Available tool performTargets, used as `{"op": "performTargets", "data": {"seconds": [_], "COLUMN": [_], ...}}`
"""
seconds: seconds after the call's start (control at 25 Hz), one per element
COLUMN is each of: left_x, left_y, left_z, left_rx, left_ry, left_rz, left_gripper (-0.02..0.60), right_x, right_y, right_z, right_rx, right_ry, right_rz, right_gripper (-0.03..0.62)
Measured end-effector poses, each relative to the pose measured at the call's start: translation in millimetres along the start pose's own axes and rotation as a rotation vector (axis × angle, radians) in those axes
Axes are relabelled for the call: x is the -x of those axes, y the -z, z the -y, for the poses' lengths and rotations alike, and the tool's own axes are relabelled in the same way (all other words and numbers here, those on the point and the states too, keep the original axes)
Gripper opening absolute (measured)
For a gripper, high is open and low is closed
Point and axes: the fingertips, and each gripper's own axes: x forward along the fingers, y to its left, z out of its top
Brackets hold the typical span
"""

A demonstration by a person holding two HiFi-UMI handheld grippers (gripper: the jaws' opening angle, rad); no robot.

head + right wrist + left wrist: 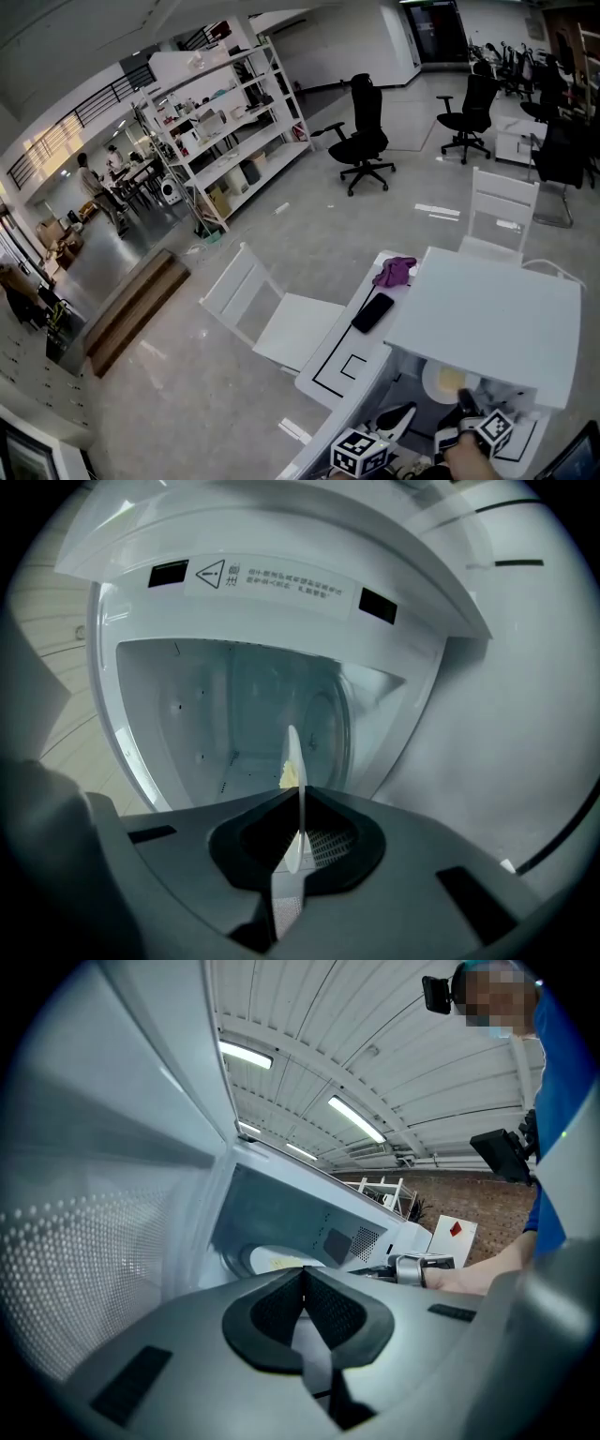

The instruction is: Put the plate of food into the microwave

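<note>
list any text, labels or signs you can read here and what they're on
Warning triangle with exclamation mark: on a white label on the microwave.
Print beside it: too blurred to read.
Red diamond: on a white board, no words.
Square patterns: on the marker cubes, no words.
No word is legible.

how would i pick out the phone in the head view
Find the white table at the head view's lower right, with the white microwave on it. Just left of the microwave lies the phone: flat and black, unlike the crumpled purple cloth beside it.
</note>
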Motion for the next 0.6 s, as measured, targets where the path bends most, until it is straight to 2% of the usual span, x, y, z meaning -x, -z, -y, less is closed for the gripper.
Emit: {"op": "performTargets", "data": {"seconds": [0.6], "left_x": [0], "left_y": [3], "left_z": [0], "left_rx": [-0.021], "left_ry": [0.013], "left_rz": [-0.02], "left_gripper": [0.003], "right_x": [-26], "right_y": [-12], "right_z": [-2], "right_rx": [-0.021], "right_ry": [0.045], "right_rz": [0.097], "right_gripper": [0.008]}}
